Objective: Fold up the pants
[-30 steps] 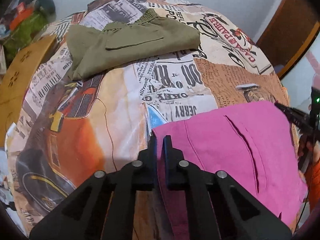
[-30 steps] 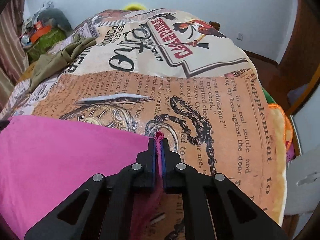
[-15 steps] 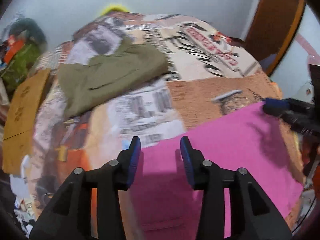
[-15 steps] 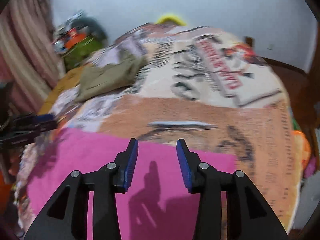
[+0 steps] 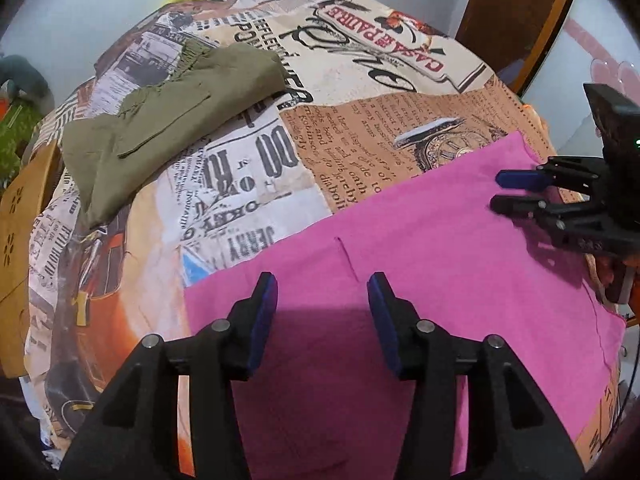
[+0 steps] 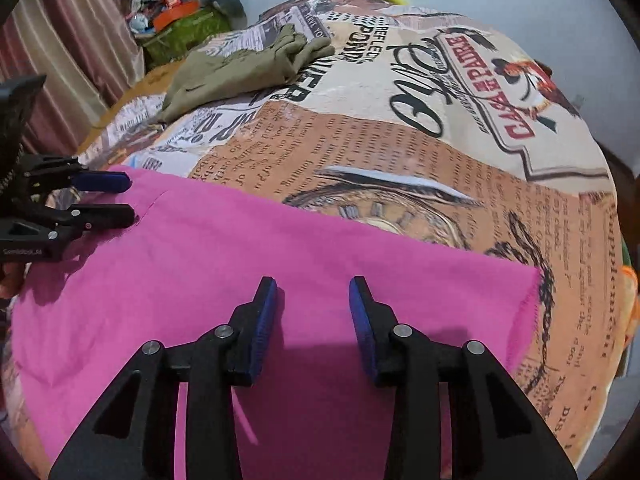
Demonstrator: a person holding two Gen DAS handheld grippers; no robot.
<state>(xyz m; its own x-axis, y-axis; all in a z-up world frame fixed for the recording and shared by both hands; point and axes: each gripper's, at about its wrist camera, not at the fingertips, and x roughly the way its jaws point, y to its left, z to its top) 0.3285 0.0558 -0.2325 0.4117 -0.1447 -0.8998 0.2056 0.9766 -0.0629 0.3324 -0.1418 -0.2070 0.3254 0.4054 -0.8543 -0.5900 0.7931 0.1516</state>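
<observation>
Pink pants [image 5: 440,248] [image 6: 240,248] lie folded flat on the near part of a newspaper-print bed cover [image 5: 248,168]. My left gripper [image 5: 322,280] hovers over their left part, its jaws opening with nothing between them. My right gripper [image 6: 313,282] hovers over the right part; its jaws are closing slightly, with nothing between them. Each gripper shows in the other's view, the right gripper [image 5: 504,190] at the right edge and the left gripper [image 6: 124,198] at the left edge.
Folded olive-green pants [image 5: 168,120] [image 6: 240,68] lie at the far left of the bed. A wooden headboard [image 5: 24,216] runs along the left side, clutter [image 6: 180,12] beyond it. A wooden door [image 5: 516,16] stands at the far right.
Both grippers let go of the pink pants' edge, opened, and drew back over the cloth. The pants now lie flat.
</observation>
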